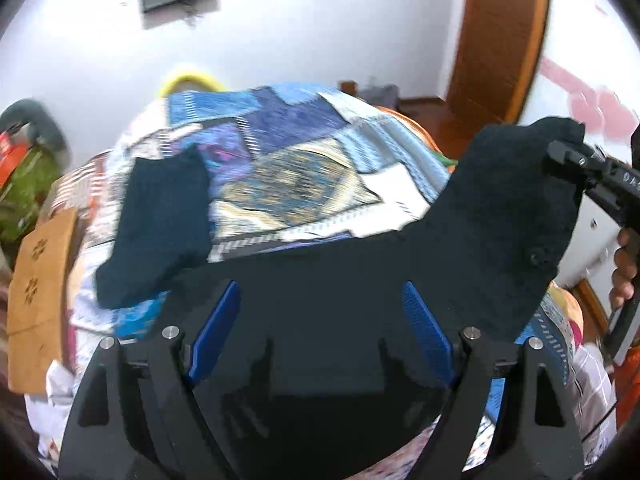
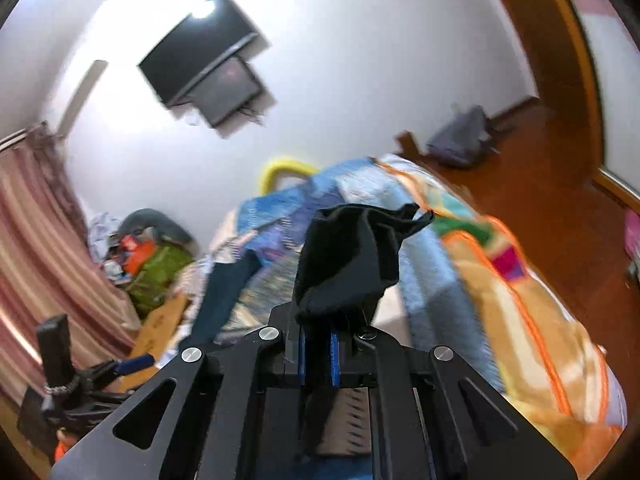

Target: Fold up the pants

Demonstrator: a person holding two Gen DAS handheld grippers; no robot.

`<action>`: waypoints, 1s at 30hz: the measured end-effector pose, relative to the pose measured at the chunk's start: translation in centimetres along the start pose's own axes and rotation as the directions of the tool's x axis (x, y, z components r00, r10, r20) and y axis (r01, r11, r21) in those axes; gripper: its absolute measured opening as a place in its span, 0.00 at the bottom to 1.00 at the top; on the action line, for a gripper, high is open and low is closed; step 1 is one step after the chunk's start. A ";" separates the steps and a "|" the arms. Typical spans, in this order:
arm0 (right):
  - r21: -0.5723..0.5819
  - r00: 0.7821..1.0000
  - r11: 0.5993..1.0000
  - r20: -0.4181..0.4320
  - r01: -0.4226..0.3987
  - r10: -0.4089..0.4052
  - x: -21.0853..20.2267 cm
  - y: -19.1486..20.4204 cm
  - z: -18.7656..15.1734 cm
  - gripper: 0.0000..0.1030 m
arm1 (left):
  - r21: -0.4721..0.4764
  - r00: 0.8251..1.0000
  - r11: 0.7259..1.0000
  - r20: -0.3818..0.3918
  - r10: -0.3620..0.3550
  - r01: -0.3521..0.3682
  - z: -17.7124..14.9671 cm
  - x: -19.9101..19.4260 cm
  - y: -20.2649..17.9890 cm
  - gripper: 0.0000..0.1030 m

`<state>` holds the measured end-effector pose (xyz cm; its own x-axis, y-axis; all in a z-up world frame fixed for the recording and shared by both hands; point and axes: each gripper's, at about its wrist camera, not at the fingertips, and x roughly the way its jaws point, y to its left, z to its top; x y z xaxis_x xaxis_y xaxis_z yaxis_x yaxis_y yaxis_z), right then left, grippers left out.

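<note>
Dark navy pants (image 1: pixel 492 216) lie across a bed with a blue patchwork blanket (image 1: pixel 288 148). One leg end (image 1: pixel 160 220) lies flat at the left. My left gripper (image 1: pixel 320 316) is open, its blue pads wide apart over the dark cloth. My right gripper (image 2: pixel 318 344) is shut on a bunched waist corner of the pants (image 2: pixel 352 256) and holds it up above the bed. It also shows in the left wrist view (image 1: pixel 568 156), pinching the raised corner at the right.
A cardboard box (image 1: pixel 40 292) and a green bag (image 1: pixel 28 184) stand left of the bed. An orange patterned blanket (image 2: pixel 532 320) covers the bed's right side. A wooden floor (image 2: pixel 540 168) and a door frame (image 1: pixel 496 40) lie beyond. A screen (image 2: pixel 204 56) hangs on the wall.
</note>
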<state>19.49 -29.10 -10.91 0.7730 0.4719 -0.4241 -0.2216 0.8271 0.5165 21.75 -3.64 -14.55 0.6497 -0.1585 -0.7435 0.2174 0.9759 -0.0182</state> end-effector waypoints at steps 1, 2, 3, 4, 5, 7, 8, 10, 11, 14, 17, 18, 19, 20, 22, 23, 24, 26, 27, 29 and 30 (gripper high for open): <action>-0.022 1.000 1.000 -0.002 -0.019 0.019 0.4 1.3 0.4 0.07 | -0.019 1.000 1.000 0.013 0.014 -0.014 -0.2 -0.7 1.1 0.81; -0.041 1.000 0.999 -0.005 -0.030 0.030 0.8 2.2 0.5 0.07 | -0.038 0.999 0.999 0.024 0.026 -0.025 -0.5 -1.3 2.1 0.81; -0.064 0.999 0.997 -0.013 -0.046 0.045 1.4 3.4 0.6 0.07 | -0.064 0.999 0.997 0.038 0.040 -0.037 -0.9 -2.1 3.3 0.81; -0.087 0.998 0.994 -0.027 -0.065 0.063 2.1 4.7 0.7 0.07 | -0.085 0.998 0.995 0.045 0.048 -0.044 -1.1 -2.6 4.3 0.81; -0.101 0.996 0.992 -0.041 -0.081 0.077 2.7 5.6 0.5 0.07 | -0.106 0.997 0.993 0.052 0.056 -0.050 -1.5 -3.1 5.2 0.81; -0.113 0.989 0.985 -0.092 -0.128 0.118 4.6 7.6 -0.1 0.07 | -0.157 0.996 0.986 0.059 0.072 -0.062 -2.4 -4.1 7.3 0.81; -0.106 0.984 0.983 -0.118 -0.149 0.137 5.5 8.4 -0.5 0.07 | -0.181 0.995 0.981 0.059 0.080 -0.068 -2.9 -4.6 8.4 0.81; -0.085 0.964 0.976 -0.191 -0.202 0.183 7.8 9.9 -2.0 0.07 | -0.232 0.994 0.969 0.055 0.098 -0.082 -3.9 -5.2 10.4 0.81; -0.081 0.956 0.973 -0.218 -0.218 0.196 8.5 10.5 -2.8 0.07 | -0.252 0.993 0.964 0.052 0.105 -0.089 -4.3 -5.5 11.2 0.81; -0.093 0.916 0.959 -0.333 -0.269 0.225 11.0 12.9 -6.7 0.07 | -0.302 0.992 0.948 0.029 0.121 -0.106 -5.9 -5.7 13.3 0.81; -0.144 0.879 0.945 -0.430 -0.292 0.206 12.4 14.7 -10.3 0.07 | -0.315 0.989 0.939 -0.001 0.146 -0.139 -7.3 -5.8 14.6 0.81; -0.187 0.864 0.936 -0.470 -0.298 0.181 12.8 15.4 -12.0 0.07 | -0.313 0.988 0.938 -0.007 0.152 -0.146 -7.6 -5.7 14.8 0.81; -0.219 0.853 0.928 -0.498 -0.300 0.157 13.0 15.8 -13.1 0.08 | -0.309 0.987 0.938 -0.014 0.160 -0.156 -8.0 -5.6 14.9 0.81; -0.247 0.840 0.921 -0.525 -0.303 0.136 13.2 15.9 -14.0 0.10 | -0.305 0.986 0.938 -0.020 0.164 -0.162 -8.2 -5.6 14.9 0.81; -0.306 0.814 0.905 -0.576 -0.295 0.071 13.3 16.1 -15.8 0.12 | -0.298 0.986 0.940 -0.027 0.165 -0.165 -8.4 -5.2 14.8 0.81; -0.332 0.805 0.897 -0.592 -0.291 0.042 13.3 16.1 -16.3 0.14 | -0.293 0.986 0.942 -0.029 0.164 -0.166 -8.3 -5.0 14.7 0.81; -0.336 0.787 0.891 -0.616 -0.305 0.037 13.2 15.9 -16.4 0.17 | -0.289 0.986 0.943 -0.029 0.163 -0.165 -8.3 -4.9 14.6 0.81; -0.301 0.753 0.890 -0.655 -0.344 0.070 12.6 15.6 -16.1 0.26 | -0.277 0.987 0.948 -0.026 0.158 -0.159 -7.9 -4.6 14.0 0.81; -0.293 0.749 0.890 -0.658 -0.349 0.077 12.2 15.4 -15.8 0.29 | -0.269 0.988 0.951 -0.022 0.152 -0.152 -7.5 -4.5 13.7 0.81; -0.304 0.769 0.891 -0.635 -0.338 0.076 11.2 14.9 -14.4 0.36 | -0.248 0.990 0.959 -0.015 0.137 -0.136 -6.6 -4.1 12.8 0.81; -0.317 0.790 0.889 -0.608 -0.330 0.076 10.5 14.4 -13.3 0.37 | -0.238 0.991 0.962 -0.013 0.133 -0.132 -6.2 -3.9 12.3 0.81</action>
<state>16.52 -8.15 -17.80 0.2327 0.6214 -0.7481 -0.6404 0.6768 0.3630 17.35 9.95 -16.00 0.6636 -0.0258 -0.7477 -0.0495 0.9957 -0.0783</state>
